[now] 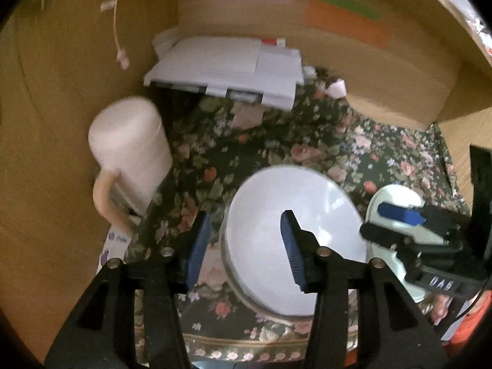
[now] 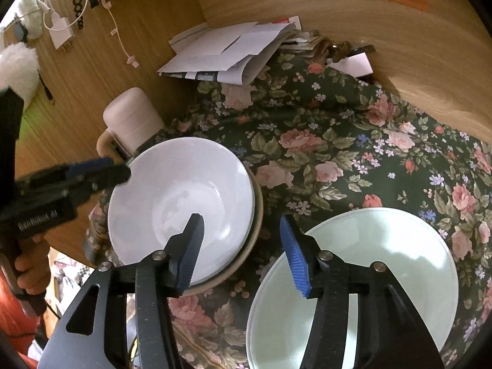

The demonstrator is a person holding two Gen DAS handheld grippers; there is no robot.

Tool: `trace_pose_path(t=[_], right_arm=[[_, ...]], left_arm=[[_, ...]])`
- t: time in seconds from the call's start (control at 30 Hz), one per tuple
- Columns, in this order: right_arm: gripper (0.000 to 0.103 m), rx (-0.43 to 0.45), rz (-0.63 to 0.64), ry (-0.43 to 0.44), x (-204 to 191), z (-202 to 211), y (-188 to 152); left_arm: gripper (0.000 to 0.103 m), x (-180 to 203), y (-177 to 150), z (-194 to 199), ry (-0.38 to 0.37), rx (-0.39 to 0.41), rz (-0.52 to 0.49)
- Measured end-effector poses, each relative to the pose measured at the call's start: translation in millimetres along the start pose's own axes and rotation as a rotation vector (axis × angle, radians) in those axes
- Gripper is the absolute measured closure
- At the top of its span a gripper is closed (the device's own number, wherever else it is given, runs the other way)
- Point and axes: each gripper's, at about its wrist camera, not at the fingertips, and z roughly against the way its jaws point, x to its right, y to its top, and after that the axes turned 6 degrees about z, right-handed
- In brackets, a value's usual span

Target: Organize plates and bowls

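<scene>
Floral tablecloth (image 2: 323, 141) over a desk walled in wood. White bowl (image 2: 181, 206), nested in a tan dish (image 2: 256, 227), at 9 o'clock in the right wrist view; pale green plate (image 2: 378, 264) at 5 o'clock. Left gripper (image 1: 246, 246): jaws wide apart, straddling the white bowl's (image 1: 295, 240) near-left rim, nothing clamped. Right gripper (image 2: 243, 252): jaws wide apart, gripping nothing, one finger over each dish. Cream lidded mug (image 2: 132, 120) at 10 o'clock, paper stack (image 2: 227, 52) at 12.
</scene>
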Motion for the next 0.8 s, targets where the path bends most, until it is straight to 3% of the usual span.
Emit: trace_pose_path(t=[0.2, 0.53, 0.67, 0.8], right_arm=[[0.055, -0.030, 0.002, 0.008, -2, -10, -1], [0.055, -0.095, -0.024, 0.018, -1, -34, -2], [0.072, -0.128, -0.034, 0.036, 0, -43, -2], [0.074, -0.148, -0.029, 0.041, -4, -55, -2]], left_arm=[[0.055, -17, -26, -27, -0.010, -0.114, 0.059], [0.058, -12, -41, -52, -0.087, -0.174, 0.087], [0.061, -13, -42, -52, -0.097, -0.147, 0.103], [0.064, -17, -41, -53, -0.108, -0.132, 0.115]])
